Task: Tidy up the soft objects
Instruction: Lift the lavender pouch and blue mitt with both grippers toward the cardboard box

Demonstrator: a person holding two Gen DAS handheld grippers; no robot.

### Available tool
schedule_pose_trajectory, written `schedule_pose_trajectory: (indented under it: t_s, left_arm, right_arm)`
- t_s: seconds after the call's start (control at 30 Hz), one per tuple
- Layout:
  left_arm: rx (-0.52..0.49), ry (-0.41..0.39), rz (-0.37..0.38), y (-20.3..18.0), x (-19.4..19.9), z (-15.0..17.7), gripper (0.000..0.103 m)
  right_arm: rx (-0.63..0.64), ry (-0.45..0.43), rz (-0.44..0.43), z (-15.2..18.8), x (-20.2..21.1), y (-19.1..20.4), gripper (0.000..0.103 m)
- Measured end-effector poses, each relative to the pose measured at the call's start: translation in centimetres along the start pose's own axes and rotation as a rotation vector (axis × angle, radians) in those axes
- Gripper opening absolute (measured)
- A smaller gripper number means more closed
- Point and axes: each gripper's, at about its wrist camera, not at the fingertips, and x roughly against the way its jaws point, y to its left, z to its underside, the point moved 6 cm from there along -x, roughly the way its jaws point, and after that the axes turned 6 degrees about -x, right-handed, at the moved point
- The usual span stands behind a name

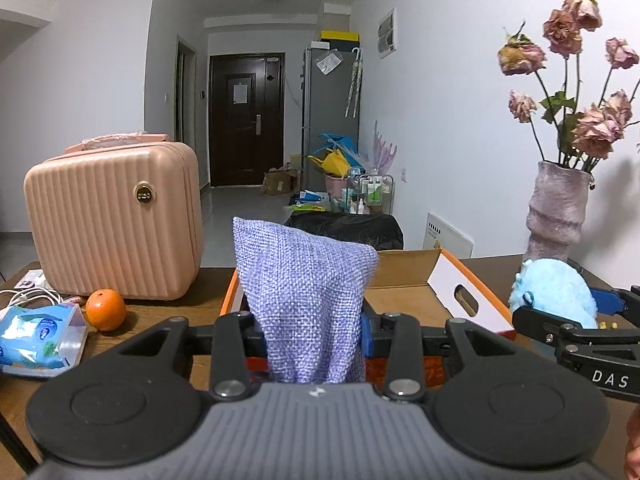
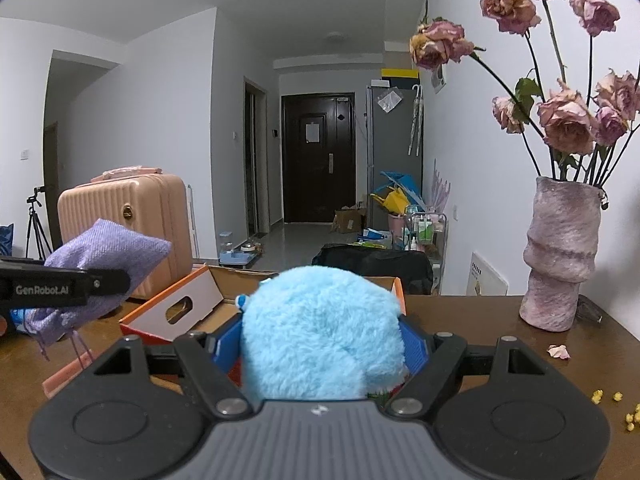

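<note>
My left gripper (image 1: 314, 336) is shut on a purple woven pouch (image 1: 304, 292), which stands up between the fingers in front of an open orange cardboard box (image 1: 404, 280). The same pouch (image 2: 100, 264) and left gripper (image 2: 80, 284) show at the left of the right wrist view, the pouch's drawstrings hanging down. My right gripper (image 2: 322, 344) is shut on a fluffy light-blue plush toy (image 2: 320, 328), held just before the box (image 2: 192, 300). In the left wrist view the plush (image 1: 556, 292) and the right gripper (image 1: 568, 316) sit at the right edge.
A pink ribbed suitcase (image 1: 116, 220) stands on the brown table (image 1: 160, 312) at the left, with an orange (image 1: 105, 309) and a wet-wipes pack (image 1: 40, 336) beside it. A pink vase of dried roses (image 2: 560, 256) stands at the right. Petals and yellow crumbs (image 2: 600, 396) lie nearby.
</note>
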Motion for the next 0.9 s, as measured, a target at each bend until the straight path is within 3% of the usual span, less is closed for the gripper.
schedule_pose_trajectory:
  t_s: [0.9]
  left_arm:
    - [0.035, 0.051, -0.029, 1.5, -10.0, -2.1, 0.037]
  right_arm:
    - [0.029, 0.093, 0.04, -1.5, -10.1, -1.4, 0.077]
